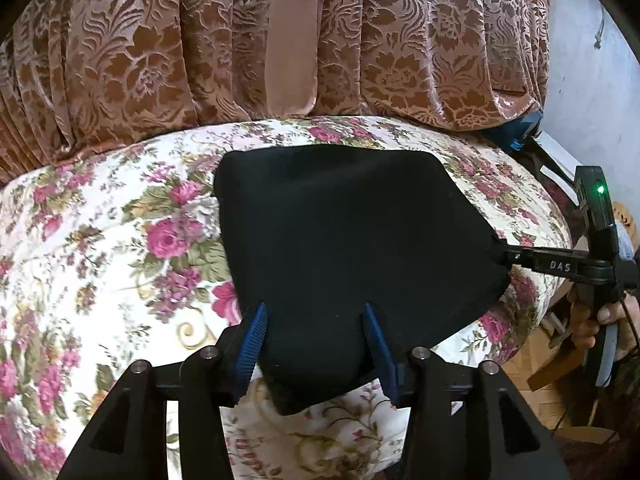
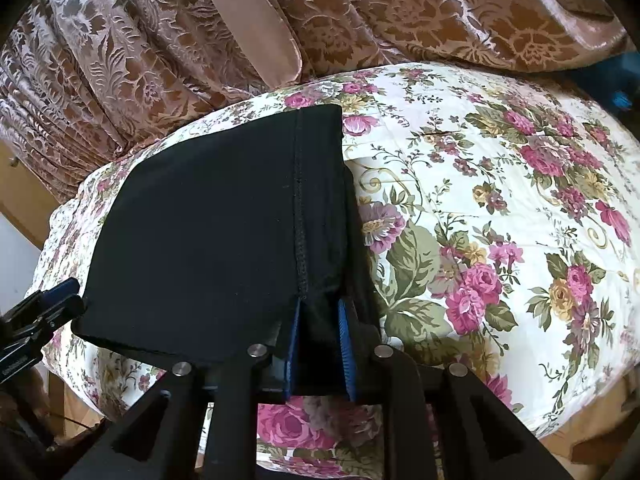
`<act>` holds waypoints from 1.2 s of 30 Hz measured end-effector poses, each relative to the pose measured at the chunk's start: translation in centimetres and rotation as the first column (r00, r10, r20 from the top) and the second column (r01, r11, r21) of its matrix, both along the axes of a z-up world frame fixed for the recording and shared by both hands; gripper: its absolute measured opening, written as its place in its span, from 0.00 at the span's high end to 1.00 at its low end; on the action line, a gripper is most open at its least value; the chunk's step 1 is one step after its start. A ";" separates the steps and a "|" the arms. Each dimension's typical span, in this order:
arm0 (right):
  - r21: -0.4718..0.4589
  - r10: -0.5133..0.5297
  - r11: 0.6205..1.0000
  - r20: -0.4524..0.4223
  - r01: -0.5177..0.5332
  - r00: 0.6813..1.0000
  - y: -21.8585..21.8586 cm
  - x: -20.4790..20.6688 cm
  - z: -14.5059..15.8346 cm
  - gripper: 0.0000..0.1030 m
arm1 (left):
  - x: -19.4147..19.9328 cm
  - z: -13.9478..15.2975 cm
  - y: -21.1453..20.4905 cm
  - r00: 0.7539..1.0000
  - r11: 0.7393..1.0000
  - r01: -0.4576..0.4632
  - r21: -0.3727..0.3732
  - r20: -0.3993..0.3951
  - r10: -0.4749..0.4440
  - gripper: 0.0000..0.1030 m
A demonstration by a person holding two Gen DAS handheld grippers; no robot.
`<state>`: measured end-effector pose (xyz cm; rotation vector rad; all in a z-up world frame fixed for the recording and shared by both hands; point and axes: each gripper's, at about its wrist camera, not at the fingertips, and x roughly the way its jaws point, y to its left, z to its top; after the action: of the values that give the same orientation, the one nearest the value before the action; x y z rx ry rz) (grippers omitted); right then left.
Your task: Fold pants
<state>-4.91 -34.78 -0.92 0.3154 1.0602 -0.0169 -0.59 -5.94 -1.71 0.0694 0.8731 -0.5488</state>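
Black pants (image 1: 340, 232), folded into a compact slab, lie on a floral bedspread (image 1: 100, 240). My left gripper (image 1: 315, 308) is open, and the near corner of the pants lies between its blue pads without being squeezed. My right gripper (image 2: 320, 304) is shut on the near right edge of the pants (image 2: 208, 232), beside a stitched seam, where the cloth bunches between the pads. In the left wrist view the right gripper (image 1: 502, 256) meets the pants' right edge. The left gripper (image 2: 68, 292) shows at the pants' left corner in the right wrist view.
A brown patterned curtain (image 1: 160, 40) hangs along the far side of the bed. The bedspread (image 2: 480, 200) stretches wide to the right of the pants. A hand (image 1: 592, 320) holds the right gripper's handle past the bed's right edge, over a wooden floor.
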 end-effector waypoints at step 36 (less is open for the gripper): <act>0.437 0.189 0.883 0.010 -0.174 0.982 -3.3 10.3 -5.2 0.60 | 12.1 -7.3 4.1 0.926 0.829 -0.033 -0.558 -0.330 -0.184 0.66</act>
<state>5.41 -38.12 -6.16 0.6220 1.1177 0.3924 11.50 -1.79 -9.00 -0.5561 1.0496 -0.8965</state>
